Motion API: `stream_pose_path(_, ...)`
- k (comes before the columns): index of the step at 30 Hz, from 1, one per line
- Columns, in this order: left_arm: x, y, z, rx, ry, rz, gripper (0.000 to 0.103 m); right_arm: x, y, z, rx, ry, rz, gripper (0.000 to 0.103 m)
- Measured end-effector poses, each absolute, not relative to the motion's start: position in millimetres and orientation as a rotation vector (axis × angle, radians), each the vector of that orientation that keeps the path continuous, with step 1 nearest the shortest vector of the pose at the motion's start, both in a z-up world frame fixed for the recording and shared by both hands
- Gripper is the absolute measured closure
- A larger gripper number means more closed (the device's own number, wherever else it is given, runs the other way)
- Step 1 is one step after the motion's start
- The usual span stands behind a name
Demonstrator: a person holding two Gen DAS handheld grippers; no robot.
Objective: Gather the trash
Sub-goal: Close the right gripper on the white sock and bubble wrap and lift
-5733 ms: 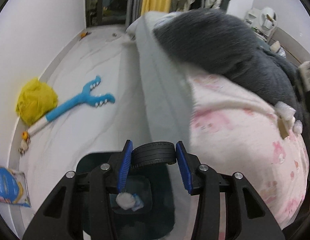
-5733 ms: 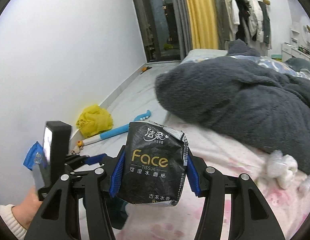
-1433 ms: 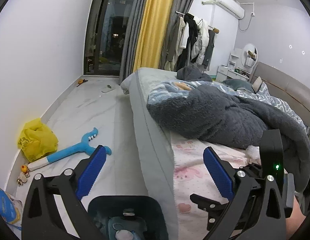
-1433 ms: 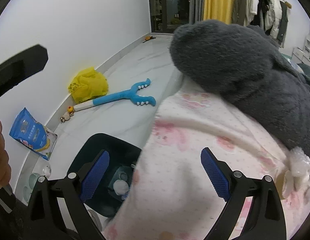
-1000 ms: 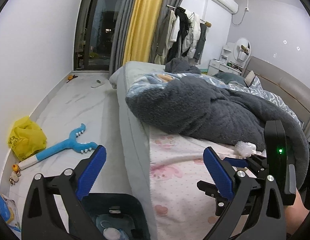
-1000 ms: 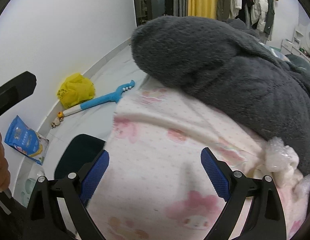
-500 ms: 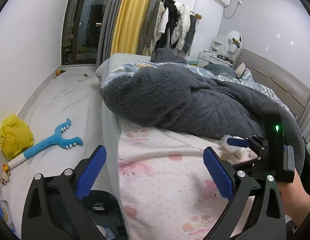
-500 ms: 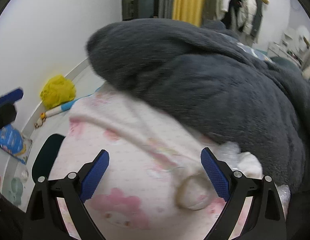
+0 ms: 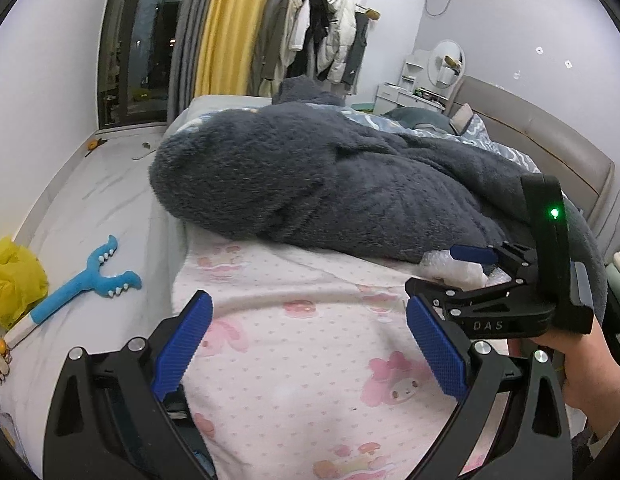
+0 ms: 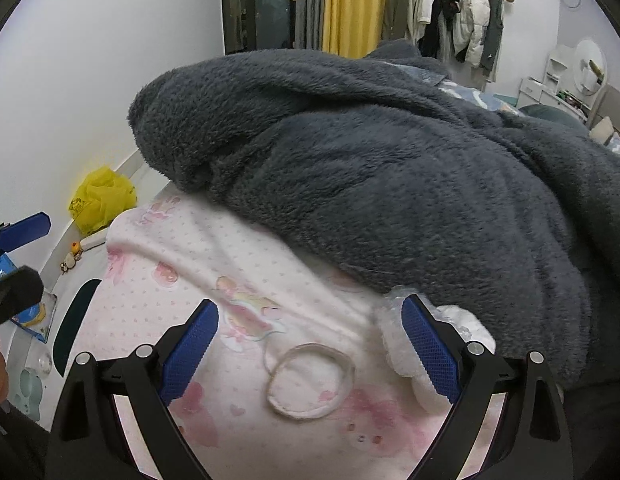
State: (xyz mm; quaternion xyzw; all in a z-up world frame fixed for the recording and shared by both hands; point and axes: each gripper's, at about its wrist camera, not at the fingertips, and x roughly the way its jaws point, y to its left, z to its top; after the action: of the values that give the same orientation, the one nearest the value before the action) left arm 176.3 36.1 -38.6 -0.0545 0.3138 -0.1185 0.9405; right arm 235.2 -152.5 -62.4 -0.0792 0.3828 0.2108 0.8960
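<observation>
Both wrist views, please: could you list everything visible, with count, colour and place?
Fleece blanket: one, dark grey, heaped on the bed.
Sheet: one, pink print, under the blanket.
Bubble wrap: one clump, clear white, at the blanket's edge.
Loop: one, pale, on the sheet between the right fingers.
Plastic bag: one, yellow, on the floor by the wall.
Claw toy: one, blue, on the floor.
Trash bin: one, dark, beside the bed.
Left gripper: open, above the sheet.
Right gripper: open, astride the loop.
</observation>
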Motion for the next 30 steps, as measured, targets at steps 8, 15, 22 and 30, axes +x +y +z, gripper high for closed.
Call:
stream_pose_path(8, 181, 22, -42, -0.096, 0.643, -0.260, 0.004, 243, -180, -58, -0.140, 0.778, 0.385, 0.009)
stream_pose_path(15, 186, 4, -46, -0.087, 0.655, -0.291, 0.004, 253, -208, -60, -0.119, 0.790, 0.328, 0.009)
stream_pose_path(22, 189, -22, -50, -0.064, 0.667, -0.327, 0.004, 259, -243, -68, -0.028, 0.821, 0.309, 0.009)
stream_pose_path(30, 192, -50, -58, -0.008, 0.678, -0.360, 0.004, 269, -286, -90, 0.206, 0.891, 0.329, 0.040)
